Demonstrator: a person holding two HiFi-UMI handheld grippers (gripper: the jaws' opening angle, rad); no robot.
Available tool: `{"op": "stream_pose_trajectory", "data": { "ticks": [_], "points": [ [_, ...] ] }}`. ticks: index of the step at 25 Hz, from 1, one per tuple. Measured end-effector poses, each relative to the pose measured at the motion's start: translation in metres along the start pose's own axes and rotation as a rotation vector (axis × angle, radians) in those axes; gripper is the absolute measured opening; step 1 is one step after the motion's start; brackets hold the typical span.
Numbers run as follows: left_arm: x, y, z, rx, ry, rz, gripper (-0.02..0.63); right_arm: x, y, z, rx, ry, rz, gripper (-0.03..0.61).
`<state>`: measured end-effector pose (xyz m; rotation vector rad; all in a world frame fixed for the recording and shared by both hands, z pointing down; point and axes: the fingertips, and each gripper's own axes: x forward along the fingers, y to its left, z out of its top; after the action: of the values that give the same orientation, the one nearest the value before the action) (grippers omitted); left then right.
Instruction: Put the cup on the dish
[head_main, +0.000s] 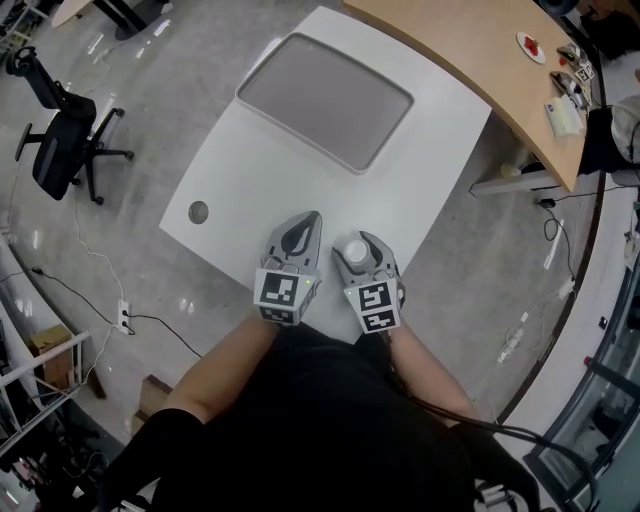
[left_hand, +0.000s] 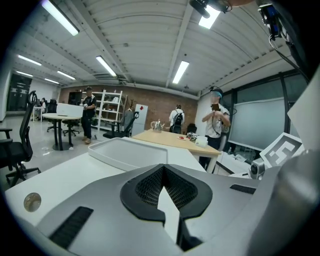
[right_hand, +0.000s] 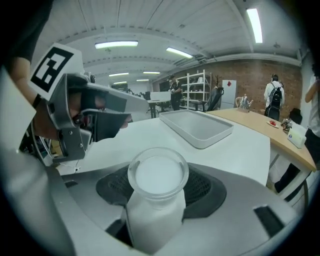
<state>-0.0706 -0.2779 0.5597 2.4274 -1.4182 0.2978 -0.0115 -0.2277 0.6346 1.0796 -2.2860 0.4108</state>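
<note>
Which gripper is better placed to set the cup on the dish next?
Right. The right gripper holds the cup between its fingers; the left gripper is shut and empty. The dish lies ahead of both.

cup (right_hand: 157, 176): 1 | dish (head_main: 325, 100): 1 | tools: 2, left tool (head_main: 305, 226), right tool (head_main: 358, 246) | table (head_main: 430, 170): 1 | disc (head_main: 198, 211), maybe a hole: 1

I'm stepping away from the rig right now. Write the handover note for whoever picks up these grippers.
Left gripper: fingers together, holding nothing, by the near edge of the table.
Right gripper: shut on the cup, beside the left one.
Dish: empty, on the table's far side, apart from both grippers.
Done: cup grasped.
Left: carry it to the dish, set it down, release.
</note>
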Motion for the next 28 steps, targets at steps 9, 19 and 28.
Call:
{"op": "stream_pose_trajectory", "data": {
  "ticks": [9,19,28],
  "points": [
    [-0.006,0.004,0.073,0.038,-0.108,0.006,0.006,-0.05,-0.018,0.105,0.003,-0.077,-0.016,0.255],
    [0.003,0.005,0.125,0.069,-0.18,0.007,0.006,-0.08,-0.047,0.205,-0.001,-0.222,-0.011,0.255],
    [0.067,0.033,0.118,0.036,-0.156,0.026,0.006,-0.01,-0.098,0.208,0.008,-0.187,-0.021,0.255]
  ]
}}
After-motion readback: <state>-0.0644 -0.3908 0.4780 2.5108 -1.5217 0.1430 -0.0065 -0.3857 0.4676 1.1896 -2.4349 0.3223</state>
